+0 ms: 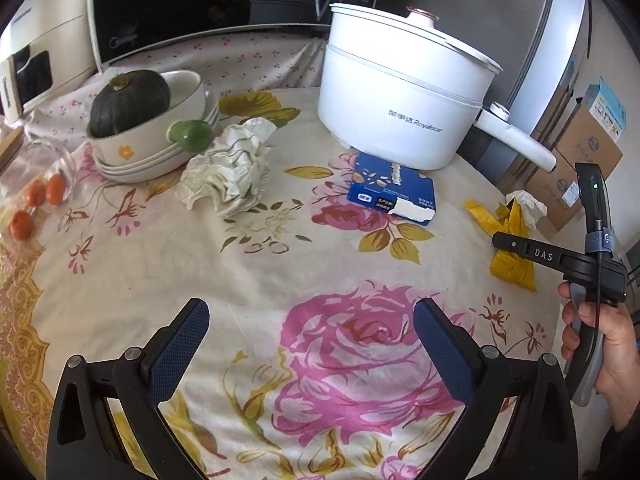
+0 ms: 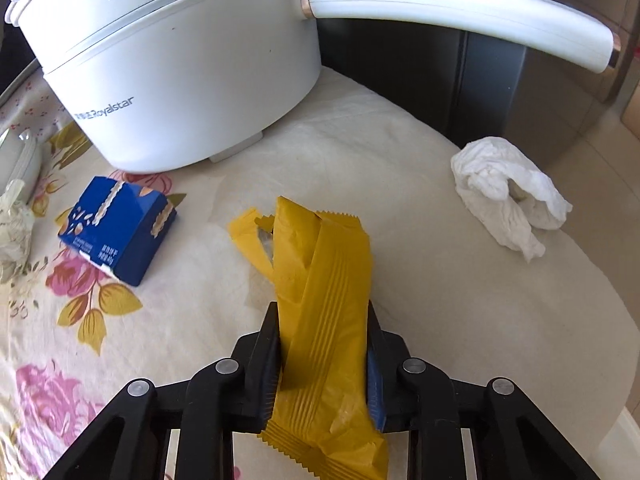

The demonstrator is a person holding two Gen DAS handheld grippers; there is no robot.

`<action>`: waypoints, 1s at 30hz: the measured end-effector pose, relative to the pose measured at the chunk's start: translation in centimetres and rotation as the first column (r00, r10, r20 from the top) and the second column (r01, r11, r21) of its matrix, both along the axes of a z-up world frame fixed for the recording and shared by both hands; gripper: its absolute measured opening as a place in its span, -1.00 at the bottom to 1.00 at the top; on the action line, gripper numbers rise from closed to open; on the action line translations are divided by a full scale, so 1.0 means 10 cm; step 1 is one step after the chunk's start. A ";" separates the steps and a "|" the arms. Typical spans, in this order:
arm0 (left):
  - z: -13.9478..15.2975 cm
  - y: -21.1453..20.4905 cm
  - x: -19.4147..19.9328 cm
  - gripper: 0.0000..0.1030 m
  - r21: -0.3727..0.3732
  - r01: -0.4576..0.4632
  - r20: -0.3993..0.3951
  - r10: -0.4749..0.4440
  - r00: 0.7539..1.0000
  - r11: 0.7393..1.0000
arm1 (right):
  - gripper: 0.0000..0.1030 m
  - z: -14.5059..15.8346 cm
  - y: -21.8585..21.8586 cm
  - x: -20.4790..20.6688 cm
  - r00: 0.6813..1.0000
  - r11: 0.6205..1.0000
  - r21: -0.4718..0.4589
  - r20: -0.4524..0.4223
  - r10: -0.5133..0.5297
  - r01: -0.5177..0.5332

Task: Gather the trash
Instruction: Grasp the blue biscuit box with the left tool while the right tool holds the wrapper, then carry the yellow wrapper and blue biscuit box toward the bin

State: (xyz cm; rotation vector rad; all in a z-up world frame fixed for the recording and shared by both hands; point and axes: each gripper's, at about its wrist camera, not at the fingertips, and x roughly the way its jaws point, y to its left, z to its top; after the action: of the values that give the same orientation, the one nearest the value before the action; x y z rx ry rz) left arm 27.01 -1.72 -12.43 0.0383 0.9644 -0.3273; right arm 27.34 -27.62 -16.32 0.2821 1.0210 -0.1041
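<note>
1. The yellow wrapper [image 2: 320, 300] sits between the pads of my right gripper [image 2: 324, 328]. The jaws are closed in on it from both sides, and it stands up between them; its far end, with a loose torn strip, droops toward the tablecloth [image 2: 400, 280].
2. Landmark: the white pot [image 2: 172, 68]. The wrapper lies in front of the pot, below its long handle [image 2: 460, 12].
3. A crumpled white tissue [image 2: 508, 196] lies right of the wrapper, near the table edge, beyond the end of the pot's handle. Untouched.
4. A blue carton [image 2: 120, 228] lies just in front of the pot's base, left of the wrapper. It is apart from both grippers.
5. My left gripper [image 1: 312, 320] hangs over the large pink rose on the cloth, well in front of the pot. Its jaws stand wide apart with nothing between them.
6. A larger crumpled paper wad [image 1: 228, 172] lies left of the pot, just beside a stack of bowls [image 1: 160, 140].
7. The top bowl holds a dark green squash [image 1: 128, 102]; a small green fruit [image 1: 190, 134] rests against the stack.
8. Orange fruits [image 1: 44, 192] lie further left of the pot.
9. From the left view, my right hand [image 1: 600, 340] grips its tool's handle at the table edge.
</note>
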 end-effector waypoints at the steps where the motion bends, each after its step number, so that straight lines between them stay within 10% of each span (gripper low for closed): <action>1: -0.03 -0.11 0.09 1.00 0.003 0.019 -0.003 -0.019 1.000 1.000 | -0.40 0.01 -0.03 -0.02 1.000 1.000 0.005 -0.002 0.010 -0.010; 13: -0.31 -1.07 0.89 1.00 0.031 0.121 0.069 -0.123 0.990 0.992 | -0.40 -0.01 -0.42 -0.15 0.996 0.989 0.123 0.044 0.080 -0.085; 21: -0.53 -1.22 1.06 1.00 0.134 0.153 0.050 -0.161 0.986 0.979 | -0.40 0.00 -0.64 -0.25 0.998 0.987 0.152 0.045 0.039 -0.045; 30: -0.50 -1.02 0.99 0.85 0.049 0.149 0.018 -0.150 0.989 0.988 | -0.40 0.02 -0.56 -0.27 0.998 0.991 0.118 0.031 0.055 -0.058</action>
State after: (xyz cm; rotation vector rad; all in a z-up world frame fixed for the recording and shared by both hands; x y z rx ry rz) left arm 36.86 -11.89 -17.44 0.1577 0.9500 -0.4414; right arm 24.64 -33.19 -16.15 0.3615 1.0083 0.0121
